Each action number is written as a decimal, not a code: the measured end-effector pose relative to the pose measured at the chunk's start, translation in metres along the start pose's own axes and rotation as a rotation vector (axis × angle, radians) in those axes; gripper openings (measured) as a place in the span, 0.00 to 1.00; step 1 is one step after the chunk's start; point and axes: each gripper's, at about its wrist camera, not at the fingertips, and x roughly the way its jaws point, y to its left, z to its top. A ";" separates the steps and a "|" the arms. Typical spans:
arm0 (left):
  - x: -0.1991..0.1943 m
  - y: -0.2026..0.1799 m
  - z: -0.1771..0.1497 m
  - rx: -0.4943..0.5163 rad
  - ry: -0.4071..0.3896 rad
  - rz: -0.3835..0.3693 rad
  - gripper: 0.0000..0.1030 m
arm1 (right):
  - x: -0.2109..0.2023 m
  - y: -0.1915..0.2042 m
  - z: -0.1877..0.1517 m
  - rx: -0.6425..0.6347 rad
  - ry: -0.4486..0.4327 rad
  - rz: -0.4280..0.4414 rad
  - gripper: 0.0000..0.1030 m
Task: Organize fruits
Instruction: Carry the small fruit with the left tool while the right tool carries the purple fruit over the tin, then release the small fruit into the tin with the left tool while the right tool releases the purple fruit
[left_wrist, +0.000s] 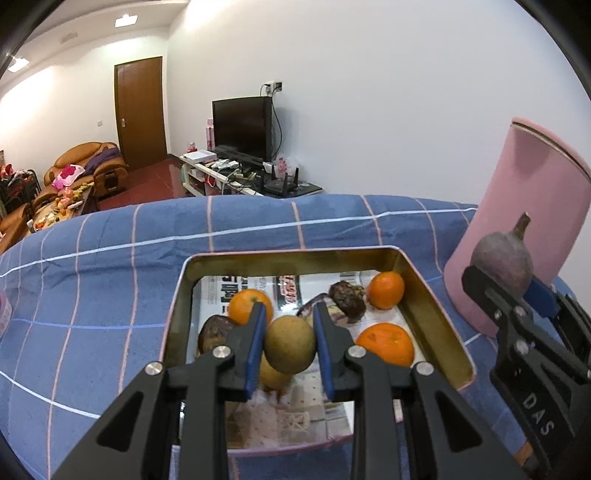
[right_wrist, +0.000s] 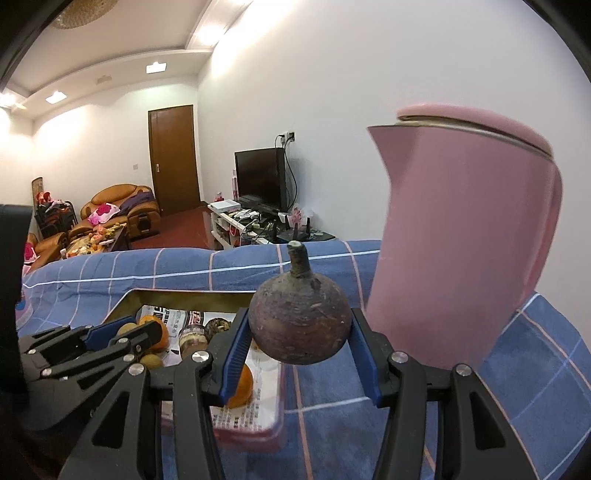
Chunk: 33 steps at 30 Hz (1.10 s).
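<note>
Left gripper (left_wrist: 289, 339): jaws drawn in tight on a small round brownish-green fruit (left_wrist: 290, 343), blue pads (left_wrist: 258, 343) pressing its two sides at the widest girth; fruit hangs clear above the tin (left_wrist: 432, 314), over its near half. Looks firm and light, with a smooth matt skin; a grip across the middle suits it, though a round body could roll out if the pads sit off-centre. Right gripper (right_wrist: 300, 332): jaws part-way open, closed on a dark purple fruit with a stub stalk (right_wrist: 300, 325) pointing up; pads meet its flanks at about the widest part. Skin rough and scuffed, so probably not slippery; likely hard-shelled and modest in weight. The stalk is no place to hold. This fruit is carried above the cloth just outside the tin's right edge, in front of a tall pink jar with a lid (right_wrist: 469, 236). Outward: the tin is open, rectangular, gold inside and lined with newspaper (left_wrist: 236, 291). Oranges (left_wrist: 386, 290) lie at its far right corner, by the right wall and left of centre; dark wrinkled fruits (left_wrist: 347, 299) lie in the far middle and by the left wall. Another yellowish fruit sits below the held one. The tin rests on blue checked cloth (left_wrist: 110, 280), with the jar touching or just beside its far right corner.
</note>
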 end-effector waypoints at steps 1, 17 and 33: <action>0.001 0.002 0.000 -0.006 0.003 -0.003 0.27 | 0.002 0.001 0.001 0.000 0.002 0.000 0.52; 0.022 0.009 -0.003 -0.015 0.042 0.015 0.27 | 0.050 0.024 0.017 0.031 0.062 0.072 0.52; 0.029 0.001 -0.001 0.002 0.068 0.015 0.27 | 0.072 0.041 0.012 -0.005 0.141 0.129 0.53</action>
